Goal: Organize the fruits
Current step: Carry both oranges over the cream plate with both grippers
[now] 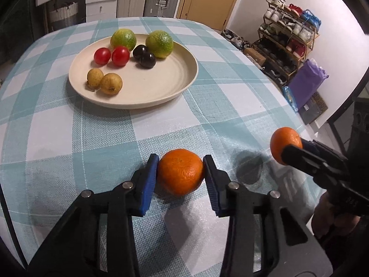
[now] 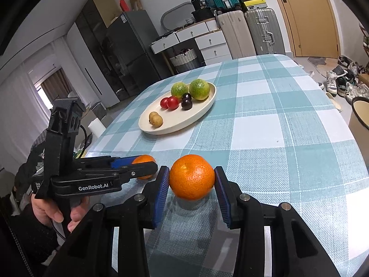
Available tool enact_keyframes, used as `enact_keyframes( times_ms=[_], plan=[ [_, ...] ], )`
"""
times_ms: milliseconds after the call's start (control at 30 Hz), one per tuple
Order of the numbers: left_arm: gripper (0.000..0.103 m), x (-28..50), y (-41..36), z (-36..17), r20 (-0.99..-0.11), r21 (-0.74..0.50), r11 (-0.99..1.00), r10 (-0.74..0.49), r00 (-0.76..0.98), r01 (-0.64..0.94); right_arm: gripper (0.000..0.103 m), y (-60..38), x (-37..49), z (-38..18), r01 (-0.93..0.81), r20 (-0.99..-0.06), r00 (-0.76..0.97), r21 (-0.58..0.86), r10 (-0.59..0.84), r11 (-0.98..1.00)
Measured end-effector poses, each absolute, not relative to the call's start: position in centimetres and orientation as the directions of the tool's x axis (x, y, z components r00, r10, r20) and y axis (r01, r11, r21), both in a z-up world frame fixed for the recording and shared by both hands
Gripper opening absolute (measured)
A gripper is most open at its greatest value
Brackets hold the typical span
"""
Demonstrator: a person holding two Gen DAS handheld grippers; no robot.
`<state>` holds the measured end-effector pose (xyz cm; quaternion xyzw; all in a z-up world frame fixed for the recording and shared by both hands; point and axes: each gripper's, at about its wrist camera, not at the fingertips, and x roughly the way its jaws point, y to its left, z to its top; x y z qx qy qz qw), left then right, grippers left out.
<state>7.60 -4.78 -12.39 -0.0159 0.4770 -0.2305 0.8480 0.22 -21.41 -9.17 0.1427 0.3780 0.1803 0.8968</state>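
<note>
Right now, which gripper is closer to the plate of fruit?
Hard to call; left looks slightly nearer. The left gripper grips an orange on the cloth, straight before the plate. The right gripper holds its orange lifted, off to the side.

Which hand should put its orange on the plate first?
Probably the right. The right tool holds its orange lifted above the tablecloth, ready to carry to the plate. The left tool grips its orange still resting on the cloth.
</note>
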Motion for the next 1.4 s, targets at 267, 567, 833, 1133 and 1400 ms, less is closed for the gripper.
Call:
enact_keyframes(
  times_ms=[267,567,833,1133,1400],
  plan=[
    [0.036,7.6,-4.2,-11.7,-0.791,-0.266,0.887,-0.424,0.441,0.377,0.040,-21.0,0.6,-8.7,-0.229,-0.622,0.647,0.393,0.441,0.890],
    [0.036,8.5,-2.6,-9.1,-0.757,-0.280,0.886,-0.441,0.483,0.371,0.040,-19.8,3.0,-7.2,-0.270,-0.605,0.652,0.377,0.456,0.886],
    [0.036,11.9,-1.0,-6.3,-0.735,-0.286,0.897,-0.431,0.524,0.337,0.040,-18.7,7.0,-5.9,-0.299,-0.587,0.662,0.364,0.467,0.882],
    [0.036,16.4,-1.4,-5.5,-0.737,-0.294,0.901,-0.426,0.524,0.319,0.040,-18.2,11.9,-5.3,-0.304,-0.579,0.659,0.378,0.480,0.874],
    [0.036,19.7,-2.1,-6.8,-0.754,-0.309,0.904,-0.422,0.503,0.296,0.040,-18.3,15.5,-5.9,-0.282,-0.597,0.647,0.390,0.474,0.876]
  ],
)
